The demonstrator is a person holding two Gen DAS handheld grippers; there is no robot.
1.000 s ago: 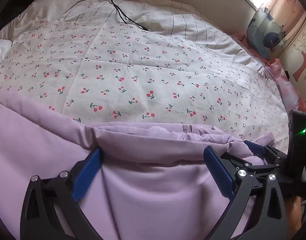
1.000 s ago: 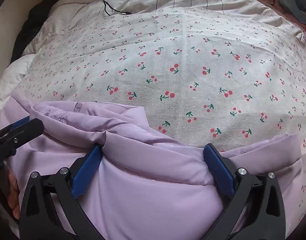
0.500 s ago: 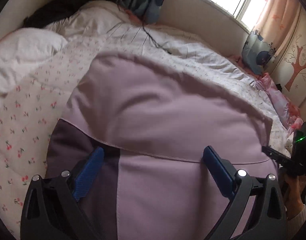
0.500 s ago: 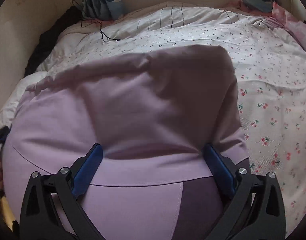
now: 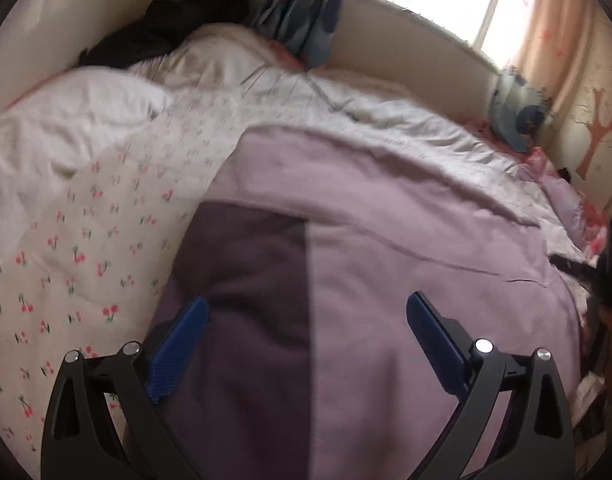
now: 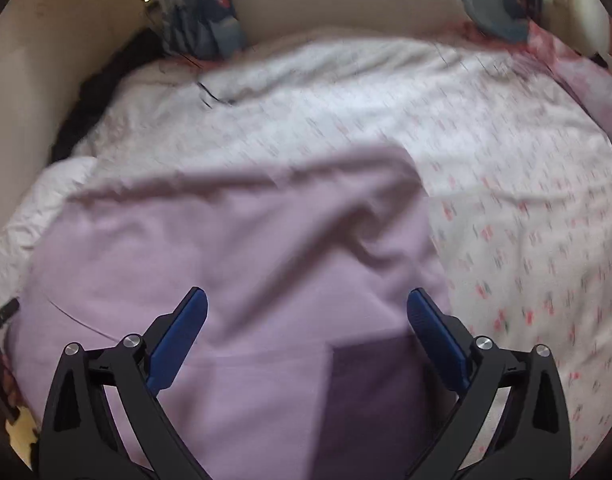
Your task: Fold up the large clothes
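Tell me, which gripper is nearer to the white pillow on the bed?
Left. The left gripper hangs over the lilac garment, with the white pillow to its front left. The right gripper is further right, with the garment's width between it and the pillow.

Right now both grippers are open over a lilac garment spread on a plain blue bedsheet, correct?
Not the sheet: both wrist views show a white sheet with a red cherry print, not plain blue. The left gripper and right gripper are open over the lilac garment.
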